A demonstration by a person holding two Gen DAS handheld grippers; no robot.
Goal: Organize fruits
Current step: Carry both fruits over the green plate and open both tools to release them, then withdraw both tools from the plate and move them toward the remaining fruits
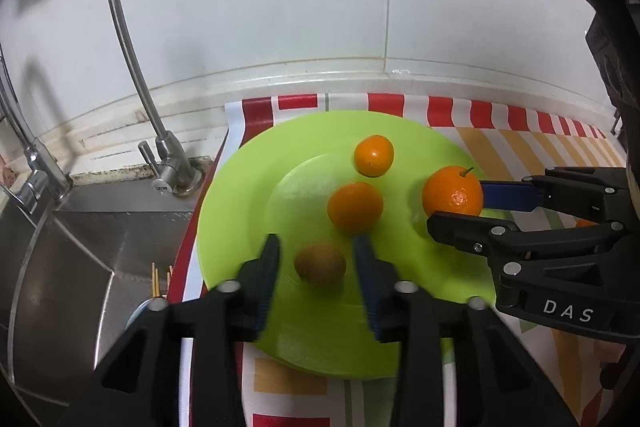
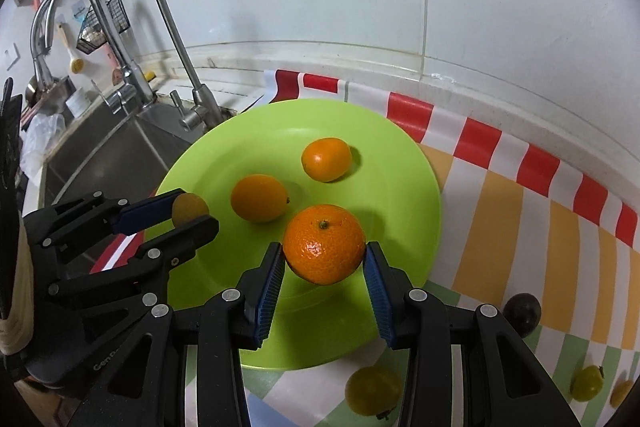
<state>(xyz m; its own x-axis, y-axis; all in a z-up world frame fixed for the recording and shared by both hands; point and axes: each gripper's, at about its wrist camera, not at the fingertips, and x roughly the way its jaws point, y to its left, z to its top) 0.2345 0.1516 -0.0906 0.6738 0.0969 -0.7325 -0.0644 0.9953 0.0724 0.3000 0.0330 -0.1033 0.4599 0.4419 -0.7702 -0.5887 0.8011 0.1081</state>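
Green plate [image 1: 240, 187] on striped cloth [image 2: 500, 187] over counter, just beside steel sink [image 1: 100, 227] w/ curved faucet [image 1: 120, 27].

On plate: two small oranges – one toward back [image 2: 326, 159], one mid [image 2: 259, 197] – apart from each other.

Left claw [image 1: 316, 247]: spread, low over plate's near-left part. Brownish-yellow fruit [image 1: 320, 263] between the blue pads [image 1: 267, 279], gap visible either side, pads not pressing. Some motion blur on fingers. Appears to sit on plate; contact w/ surface not certain.

Right claw [image 2: 324, 255]: pinching big stemmed mandarin [image 2: 324, 244], pads against both its sides, over plate's near-right portion. Shadow beneath on plate – looks slightly raised, can't confirm.

Off plate, on cloth near right claw: yellow fruit [image 2: 372, 389] close in front, dark round fruit [image 2: 522, 313] to right, small yellow-green fruit [image 2: 586, 383] further right.
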